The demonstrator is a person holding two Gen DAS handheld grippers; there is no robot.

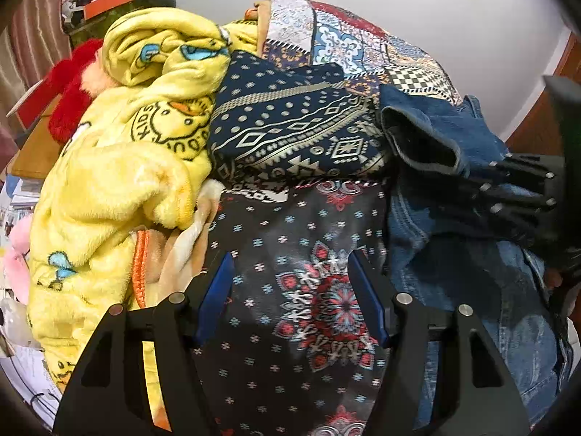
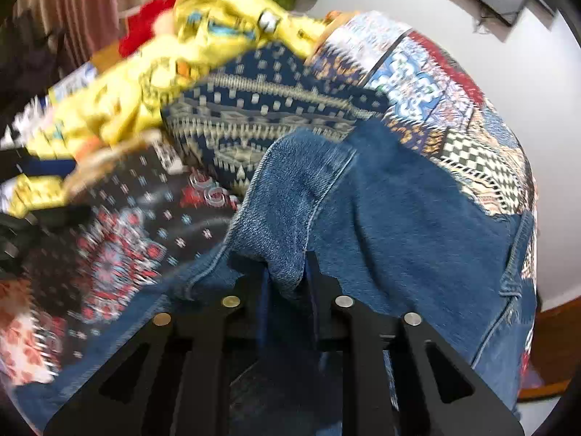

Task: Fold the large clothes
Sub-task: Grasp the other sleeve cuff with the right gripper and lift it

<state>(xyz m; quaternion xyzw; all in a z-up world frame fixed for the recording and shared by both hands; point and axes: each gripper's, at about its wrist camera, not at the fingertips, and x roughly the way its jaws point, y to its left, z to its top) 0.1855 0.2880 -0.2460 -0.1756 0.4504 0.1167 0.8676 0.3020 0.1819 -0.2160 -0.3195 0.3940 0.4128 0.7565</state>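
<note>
A blue denim garment (image 2: 399,218) lies on the right of a pile of clothes; it also shows in the left wrist view (image 1: 454,138). My right gripper (image 2: 287,272) is shut on a fold of the denim garment and shows in the left wrist view (image 1: 515,185) at the right. My left gripper (image 1: 292,265) is open and empty over a dark cloth with red and blue flower prints (image 1: 290,290), which also shows in the right wrist view (image 2: 127,225).
A yellow fleece blanket (image 1: 109,181) lies at the left, a folded navy patterned cloth (image 1: 290,130) in the middle, a patchwork cloth (image 1: 345,43) behind. A red plush (image 1: 69,98), boxes and curtains stand at the far left. A white wall is behind.
</note>
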